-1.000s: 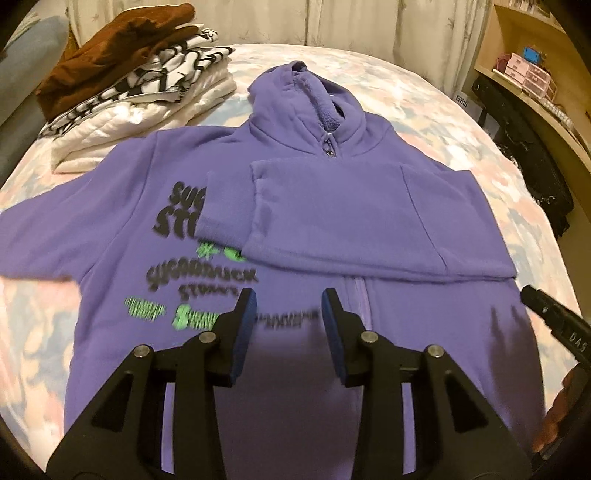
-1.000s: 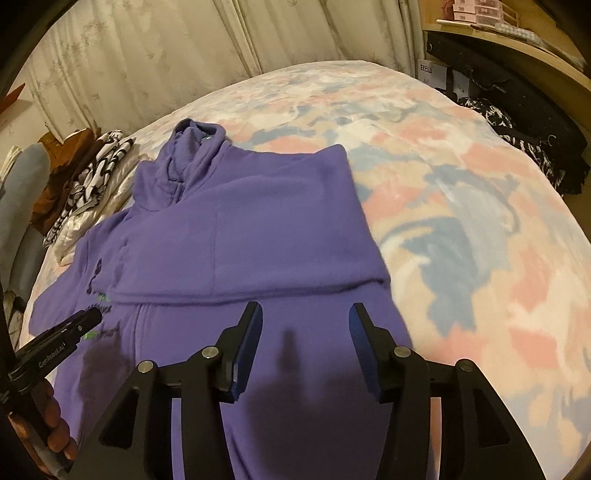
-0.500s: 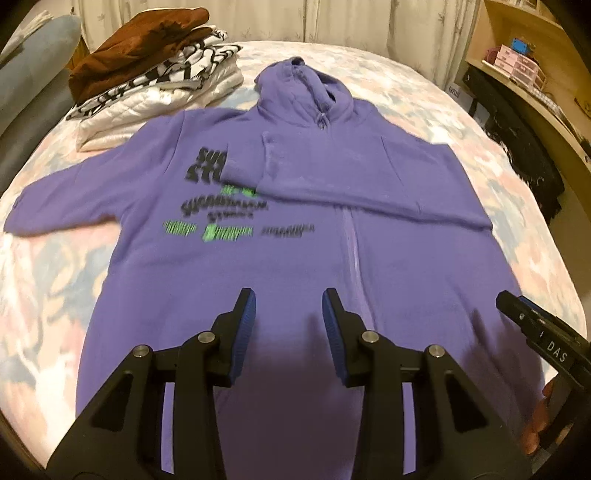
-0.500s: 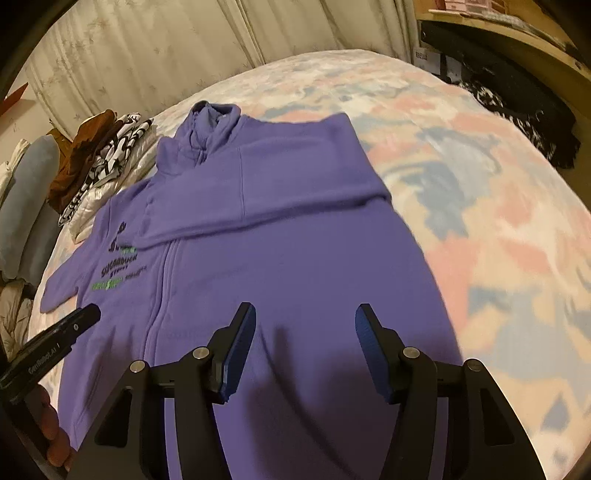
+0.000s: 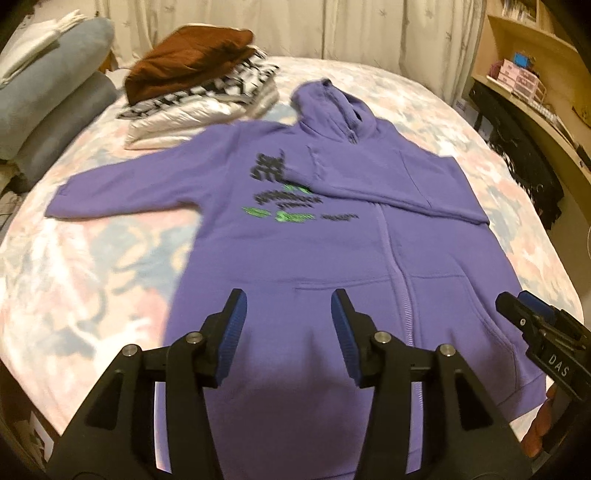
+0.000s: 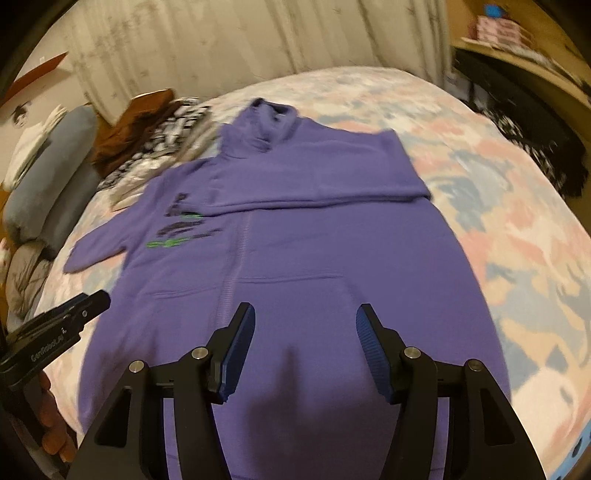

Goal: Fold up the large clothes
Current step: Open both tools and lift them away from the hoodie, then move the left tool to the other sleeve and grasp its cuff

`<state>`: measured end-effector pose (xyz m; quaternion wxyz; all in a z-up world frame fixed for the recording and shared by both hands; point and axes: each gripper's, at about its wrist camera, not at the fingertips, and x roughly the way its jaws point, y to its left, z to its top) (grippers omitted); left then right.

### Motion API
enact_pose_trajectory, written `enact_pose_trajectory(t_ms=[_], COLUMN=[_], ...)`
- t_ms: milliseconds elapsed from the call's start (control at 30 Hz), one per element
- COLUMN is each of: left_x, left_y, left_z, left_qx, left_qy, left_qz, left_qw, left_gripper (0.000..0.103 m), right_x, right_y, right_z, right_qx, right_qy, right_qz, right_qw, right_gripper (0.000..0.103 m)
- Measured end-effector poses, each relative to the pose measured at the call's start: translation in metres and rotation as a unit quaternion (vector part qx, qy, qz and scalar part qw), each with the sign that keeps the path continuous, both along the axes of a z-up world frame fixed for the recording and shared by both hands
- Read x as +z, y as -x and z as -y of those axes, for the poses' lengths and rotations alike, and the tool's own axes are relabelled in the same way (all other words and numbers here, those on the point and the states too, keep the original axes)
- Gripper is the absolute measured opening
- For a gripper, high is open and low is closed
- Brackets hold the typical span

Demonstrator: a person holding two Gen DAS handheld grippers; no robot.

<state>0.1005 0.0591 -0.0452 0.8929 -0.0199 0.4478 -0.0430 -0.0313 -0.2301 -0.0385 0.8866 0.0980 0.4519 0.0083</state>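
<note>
A bed with a pastel floral bedspread (image 5: pixel 92 266) fills the room, pale curtains (image 5: pixel 332 26) hanging behind its far edge and a wooden shelf (image 5: pixel 532 85) running along the right wall. On the bedspread a purple zip hoodie (image 5: pixel 306 251) lies face up, hood at the far end, hem at the near edge. One sleeve (image 5: pixel 391 184) is folded across the chest, its edge covering part of the black and green lettering (image 5: pixel 288 199), while the other sleeve (image 5: pixel 122 192) stretches out flat to the left. At the far left, just beyond that shoulder, sits a stack of folded clothes (image 5: pixel 199 92): brown on top, black-and-white patterned under it, white at the bottom. Grey pillows (image 5: pixel 55 99) are piled at the left edge. The left gripper (image 5: pixel 288 325) hovers above the near left part of the hoodie, its blue-padded jaws spread wide with nothing between them. The right gripper (image 6: pixel 304 343) hangs over the near right part, jaws likewise wide apart and empty. Each gripper shows at the side of the other's view. Both views are somewhat blurred.
</note>
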Motion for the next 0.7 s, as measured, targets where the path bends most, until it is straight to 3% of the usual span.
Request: enact_pose_trajectory(t_ms=[367, 533, 700], left_x=[0.036, 0.029, 0.015], left_y=[0.001, -0.013, -0.038], left_z=[-0.110, -0.155, -0.205], left_qx=[0.067, 0.087, 0.090], left_qy=[0.020, 0.041, 0.080], left_qz=[0.038, 0.039, 0.044], left_qw=[0.9968, 0.9946, 0.9917], left_gripper=[0.053, 0.053, 0.053], right_x=[0.074, 0.087, 0.080], right_y=[-0.012, -0.039, -0.071], right_z=[-0.132, -0.190, -0.238], right_qx=[0.091, 0.123, 0.151], right_qy=[0.011, 0.020, 0.038], right_qz=[0.055, 0.077, 0.084], right_qw=[0.994, 0.989, 0.984], right_gripper=[0.064, 0.064, 0.063])
